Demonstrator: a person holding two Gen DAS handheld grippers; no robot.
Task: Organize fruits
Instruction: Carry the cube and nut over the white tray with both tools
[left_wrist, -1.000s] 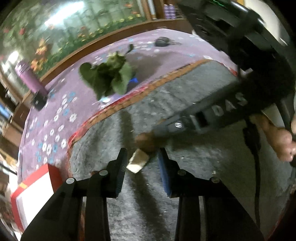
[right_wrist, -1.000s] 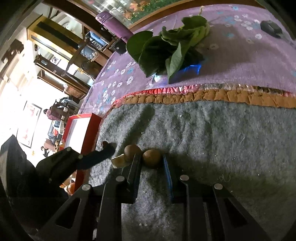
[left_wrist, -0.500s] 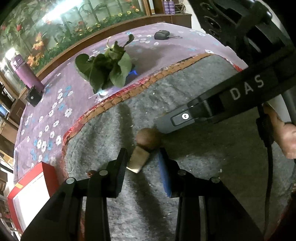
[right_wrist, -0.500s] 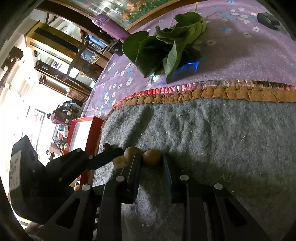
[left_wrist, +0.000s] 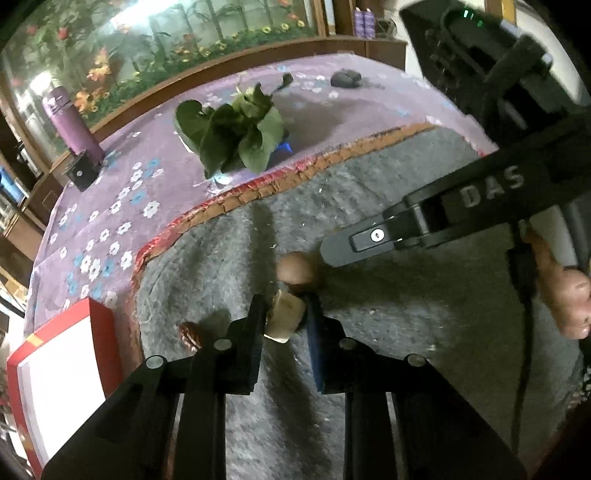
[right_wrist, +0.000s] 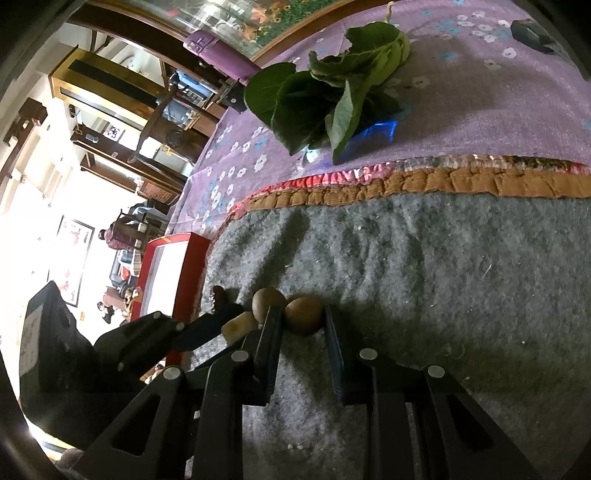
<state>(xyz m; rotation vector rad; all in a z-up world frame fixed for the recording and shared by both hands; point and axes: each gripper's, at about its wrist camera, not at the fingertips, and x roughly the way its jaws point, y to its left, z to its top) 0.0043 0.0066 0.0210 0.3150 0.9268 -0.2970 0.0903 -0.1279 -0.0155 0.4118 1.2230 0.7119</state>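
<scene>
Behind left fingers (left_wrist: 255, 325), dark fruit (left_wrist: 190, 334) half-hidden.

The left hand-held gripper (left_wrist: 286, 325) is black. It has two long flat fingers (left_wrist: 255, 332), and one has a blue pad on its inner side. Round silver screws sit on top of the fingers. Behind them, black bars spread out with three-sided holes in them.

The right hand-held gripper (right_wrist: 303, 325) looks just the same: black fingers, silver screws, black bars with holes. Seen from the left camera, its side has the pale letters "DAS" and one shiny screw near the tip. A thin black cable hangs down from it. Its big black body has a small green light on top. A bare hand (left_wrist: 565, 299) shows beside the cable.
</scene>
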